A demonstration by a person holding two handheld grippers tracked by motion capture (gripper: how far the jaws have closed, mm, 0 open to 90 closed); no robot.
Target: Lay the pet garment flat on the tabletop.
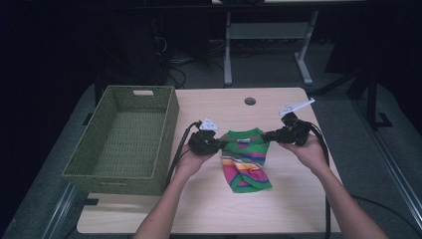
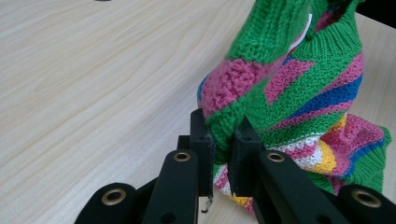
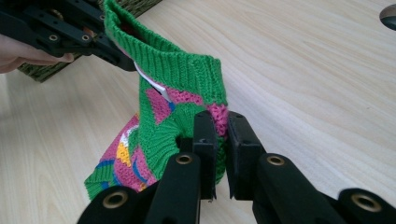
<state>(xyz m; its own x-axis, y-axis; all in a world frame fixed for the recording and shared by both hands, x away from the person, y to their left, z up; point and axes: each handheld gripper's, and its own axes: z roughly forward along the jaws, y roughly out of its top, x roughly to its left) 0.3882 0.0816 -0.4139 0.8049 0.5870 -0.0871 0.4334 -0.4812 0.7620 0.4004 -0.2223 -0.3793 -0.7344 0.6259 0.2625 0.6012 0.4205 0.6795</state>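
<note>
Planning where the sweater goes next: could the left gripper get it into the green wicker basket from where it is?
Probably yes. The basket sits open-topped just left of the left gripper with bare table between, but the right gripper is also shut on the striped knit sweater, so it must follow or let go.

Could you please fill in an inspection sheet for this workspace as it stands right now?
Surface: light wood table, with a round hole near its far edge.
Job's things: striped knitted sweater in green, pink, blue and yellow, held up by its top corners, lower part resting on the table.
Clutter: green woven basket at the table's left, nothing seen inside.
Grippers: left gripper shut on the sweater; right gripper shut on the sweater's other corner.
Cables: black cable trails from the left gripper, another from the right.
Surroundings: dark room, grey floor, desk frame behind.
</note>
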